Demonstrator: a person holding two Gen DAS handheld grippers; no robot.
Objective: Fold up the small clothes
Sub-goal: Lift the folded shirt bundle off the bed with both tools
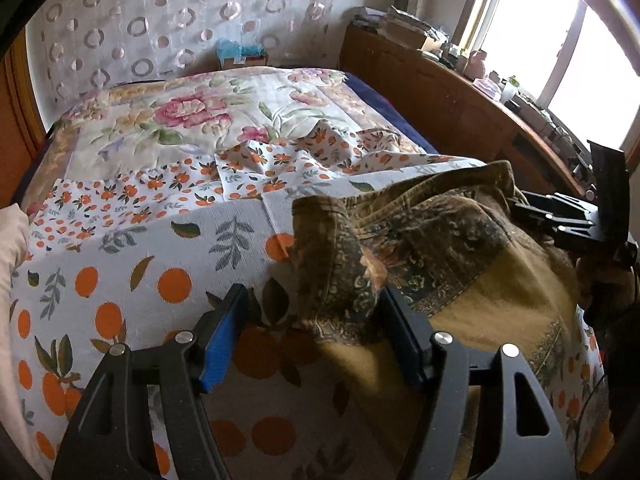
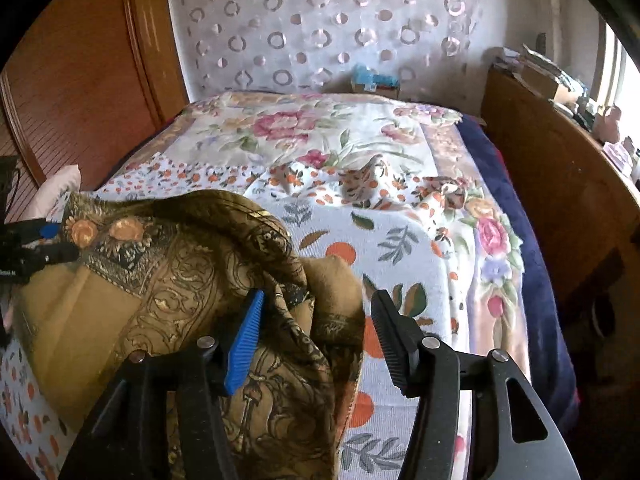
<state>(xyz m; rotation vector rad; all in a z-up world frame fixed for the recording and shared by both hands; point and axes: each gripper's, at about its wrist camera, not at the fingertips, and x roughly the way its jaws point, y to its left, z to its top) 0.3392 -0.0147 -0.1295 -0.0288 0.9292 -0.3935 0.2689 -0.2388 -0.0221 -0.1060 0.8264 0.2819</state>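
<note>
A brown-olive garment (image 1: 440,240) with a dark floral border lies rumpled on the orange-print sheet (image 1: 140,272) of a bed. In the left wrist view my left gripper (image 1: 316,296) stands open over the garment's near left corner; a hanging fold lies between the fingers, against the right one only. My right gripper (image 1: 552,220) shows at the garment's far right edge. In the right wrist view the right gripper (image 2: 319,298) is open, with a bunched fold of the garment (image 2: 180,272) between its fingers and not pinched. The left gripper (image 2: 52,240) sits at the garment's left edge.
A floral quilt (image 1: 192,120) covers the far half of the bed. A wooden ledge (image 1: 440,92) crowded with small items runs along the right under a window. A wooden panel (image 2: 80,80) stands at left, a curtain behind. A pale cloth (image 2: 60,188) lies at the bed's left edge.
</note>
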